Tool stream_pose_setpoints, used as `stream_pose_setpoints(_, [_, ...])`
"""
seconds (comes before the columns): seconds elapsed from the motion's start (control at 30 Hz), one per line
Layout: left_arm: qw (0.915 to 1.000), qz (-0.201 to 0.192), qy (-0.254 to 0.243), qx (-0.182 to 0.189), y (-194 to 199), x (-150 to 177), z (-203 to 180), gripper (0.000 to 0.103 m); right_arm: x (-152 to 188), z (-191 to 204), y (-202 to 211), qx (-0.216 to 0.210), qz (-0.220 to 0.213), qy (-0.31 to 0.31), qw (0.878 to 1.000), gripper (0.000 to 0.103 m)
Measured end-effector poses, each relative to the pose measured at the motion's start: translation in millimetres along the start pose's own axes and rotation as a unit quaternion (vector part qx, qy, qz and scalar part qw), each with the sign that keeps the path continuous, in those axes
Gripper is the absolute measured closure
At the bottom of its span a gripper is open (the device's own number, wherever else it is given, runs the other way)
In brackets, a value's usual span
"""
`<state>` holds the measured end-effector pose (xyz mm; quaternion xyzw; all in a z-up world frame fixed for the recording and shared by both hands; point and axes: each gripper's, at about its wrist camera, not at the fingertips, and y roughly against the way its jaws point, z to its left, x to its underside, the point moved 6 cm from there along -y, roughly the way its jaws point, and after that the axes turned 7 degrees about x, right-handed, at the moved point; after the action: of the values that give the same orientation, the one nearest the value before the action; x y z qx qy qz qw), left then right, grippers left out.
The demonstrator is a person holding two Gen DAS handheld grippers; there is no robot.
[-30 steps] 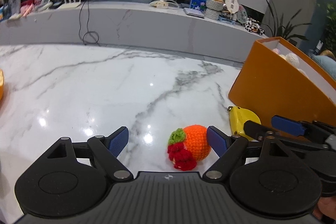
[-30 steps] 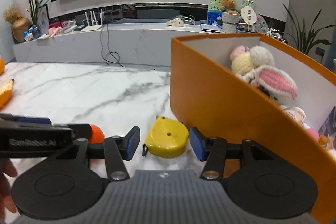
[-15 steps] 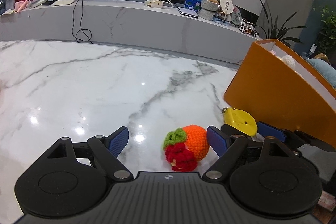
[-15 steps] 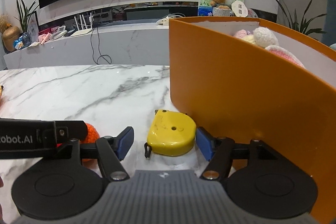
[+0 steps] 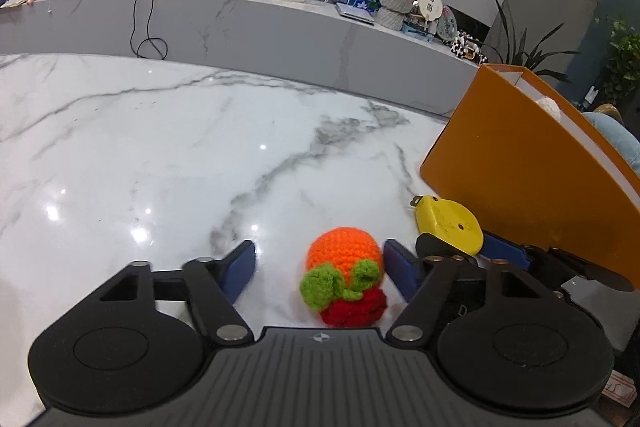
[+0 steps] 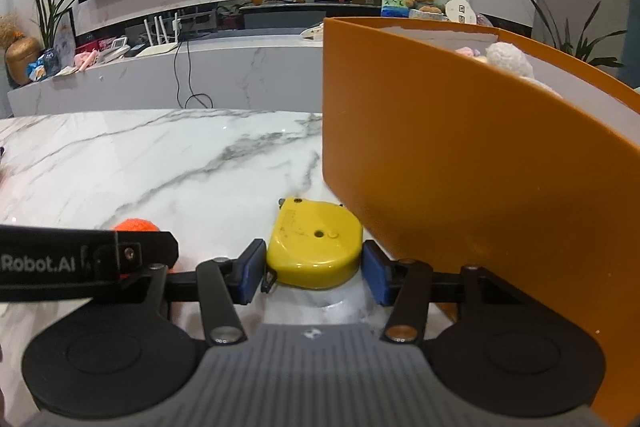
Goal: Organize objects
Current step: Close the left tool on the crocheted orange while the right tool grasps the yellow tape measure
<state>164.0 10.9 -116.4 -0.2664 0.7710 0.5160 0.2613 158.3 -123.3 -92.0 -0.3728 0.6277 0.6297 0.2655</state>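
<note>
Left hand-held gripper (image 5: 320,267) closing, not yet touching crochet fruit (image 5: 343,277) between its jaws, right hand-held gripper (image 6: 314,269) closing against yellow tape measure (image 6: 316,249), orange box (image 6: 460,167) just right, marble surface (image 5: 160,147).

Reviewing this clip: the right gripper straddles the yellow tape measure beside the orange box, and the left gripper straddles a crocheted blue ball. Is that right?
Not quite. In the left wrist view the crocheted ball between the left gripper fingers is orange, not blue. The rest holds: the right gripper straddles the yellow tape measure beside the orange box.
</note>
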Motion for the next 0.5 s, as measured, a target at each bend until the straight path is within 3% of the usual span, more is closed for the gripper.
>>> stream_pose_setpoints(0.1, [1.0000,0.007,0.001,-0.006,4,3,3,0.056,2,2,3,-0.008,0.003,0.005,1.000,0.049])
stream_pose_setpoints(0.5, [0.9979,0.058,-0.002,-0.027,44,37,5,0.055,24,-1,37,-0.021,0.032,0.051,0.998,0.049])
